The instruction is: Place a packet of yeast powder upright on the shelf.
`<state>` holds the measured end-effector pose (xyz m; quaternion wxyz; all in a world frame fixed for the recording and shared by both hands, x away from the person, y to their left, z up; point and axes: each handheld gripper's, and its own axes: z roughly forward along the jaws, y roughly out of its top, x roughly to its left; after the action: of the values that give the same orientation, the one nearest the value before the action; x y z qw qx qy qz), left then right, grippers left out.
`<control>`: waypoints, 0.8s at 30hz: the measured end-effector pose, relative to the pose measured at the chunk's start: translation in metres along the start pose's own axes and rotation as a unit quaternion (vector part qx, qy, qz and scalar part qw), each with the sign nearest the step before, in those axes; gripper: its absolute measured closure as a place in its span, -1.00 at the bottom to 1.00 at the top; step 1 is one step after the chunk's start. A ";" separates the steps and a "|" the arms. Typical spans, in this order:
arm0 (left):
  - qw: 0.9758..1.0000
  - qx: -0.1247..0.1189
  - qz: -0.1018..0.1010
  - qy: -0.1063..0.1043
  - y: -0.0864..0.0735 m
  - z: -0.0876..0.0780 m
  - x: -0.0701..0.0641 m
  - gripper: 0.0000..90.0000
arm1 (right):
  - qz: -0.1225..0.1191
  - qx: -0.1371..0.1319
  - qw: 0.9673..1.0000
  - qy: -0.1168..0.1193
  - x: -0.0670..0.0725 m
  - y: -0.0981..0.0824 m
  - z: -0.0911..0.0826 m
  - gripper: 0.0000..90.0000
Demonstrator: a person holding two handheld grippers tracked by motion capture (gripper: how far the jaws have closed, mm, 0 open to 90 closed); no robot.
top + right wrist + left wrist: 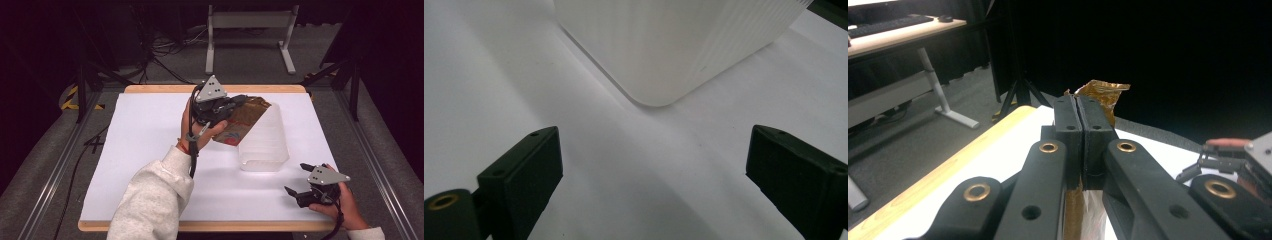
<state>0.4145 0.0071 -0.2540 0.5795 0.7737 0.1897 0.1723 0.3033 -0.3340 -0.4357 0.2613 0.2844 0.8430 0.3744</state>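
While left tongs [235, 102] clamp brown wrapper [247, 117] over white bin [265, 145], right tongs [654, 165] gape w/ nothing between.

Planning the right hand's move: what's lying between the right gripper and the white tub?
Nothing: bare white table runs from the open right gripper to the white tub, per the right gripper view.

Left gripper [239, 102] raised at the far middle, jaws pinched tight; right gripper [298, 179] low at near right, jaws wide apart.
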 end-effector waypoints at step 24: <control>1.000 0.009 -0.022 -0.009 0.006 0.074 -0.031 0.97 | -0.011 0.002 1.000 0.000 0.002 0.000 0.000 -0.81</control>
<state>0.4248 -0.0715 -0.2692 0.5775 0.7762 0.2032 0.1505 0.3019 -0.3333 -0.4361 0.2646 0.2758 0.8469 0.3697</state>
